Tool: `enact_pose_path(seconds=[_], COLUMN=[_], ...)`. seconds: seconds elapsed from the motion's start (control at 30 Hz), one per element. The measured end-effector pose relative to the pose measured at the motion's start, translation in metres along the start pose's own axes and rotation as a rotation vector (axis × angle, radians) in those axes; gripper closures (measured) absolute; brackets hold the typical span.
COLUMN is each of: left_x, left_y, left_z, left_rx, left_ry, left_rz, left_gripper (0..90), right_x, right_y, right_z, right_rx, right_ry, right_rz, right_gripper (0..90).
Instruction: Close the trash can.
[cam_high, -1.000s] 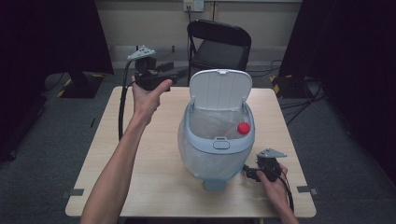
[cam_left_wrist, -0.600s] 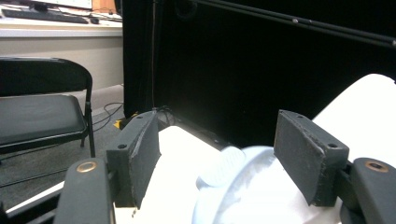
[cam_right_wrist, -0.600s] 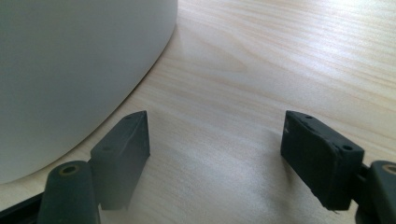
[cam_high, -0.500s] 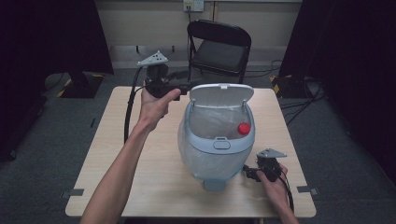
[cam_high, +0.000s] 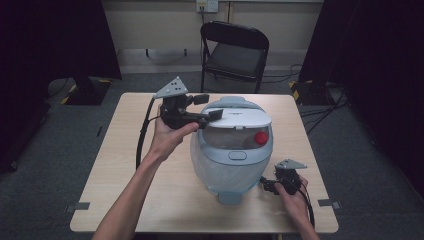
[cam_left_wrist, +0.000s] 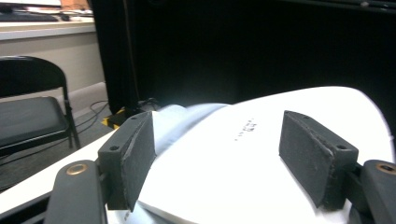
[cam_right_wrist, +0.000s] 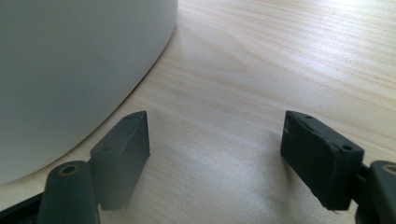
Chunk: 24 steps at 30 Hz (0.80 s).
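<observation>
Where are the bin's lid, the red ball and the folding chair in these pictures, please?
lid (cam_high: 239, 116): high view, middle of its white top.
red ball (cam_high: 260, 138): high view, its centre, under the lid.
folding chair (cam_high: 235, 57): high view, its seat.

Bin (cam_high: 231, 165) at centre of table (cam_high: 115, 170); lid (cam_high: 239, 117) on top, my left gripper (cam_high: 212, 116) at lid's left edge; my right gripper (cam_high: 268, 186) on table, right of bin base; chair (cam_high: 234, 50) behind table

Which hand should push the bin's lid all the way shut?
Left. The left gripper is open right over the white lid, while the right gripper sits low on the table beside the bin.
</observation>
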<state>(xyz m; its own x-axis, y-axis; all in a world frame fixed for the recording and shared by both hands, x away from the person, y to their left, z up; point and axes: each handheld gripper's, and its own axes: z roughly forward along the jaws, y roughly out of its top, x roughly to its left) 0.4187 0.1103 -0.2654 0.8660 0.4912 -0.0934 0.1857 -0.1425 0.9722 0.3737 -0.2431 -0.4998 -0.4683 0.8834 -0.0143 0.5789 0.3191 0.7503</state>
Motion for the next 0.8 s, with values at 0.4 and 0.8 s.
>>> enact_pose_path(seconds=[0.4,0.8], left_x=[-0.045,-0.051], left_y=[-0.022,-0.023], left_z=[0.017,0.021], left_rx=[0.080,0.095], left_ry=[-0.029,-0.054], left_rz=[0.098,0.142], left_gripper=[25.4,30.0], right_x=[0.000,0.000], right_y=[0.000,0.000], right_z=[0.000,0.000], right_rx=[0.000,0.000], right_ry=[0.000,0.000], right_rz=[0.000,0.000], right_gripper=[22.8,22.7])
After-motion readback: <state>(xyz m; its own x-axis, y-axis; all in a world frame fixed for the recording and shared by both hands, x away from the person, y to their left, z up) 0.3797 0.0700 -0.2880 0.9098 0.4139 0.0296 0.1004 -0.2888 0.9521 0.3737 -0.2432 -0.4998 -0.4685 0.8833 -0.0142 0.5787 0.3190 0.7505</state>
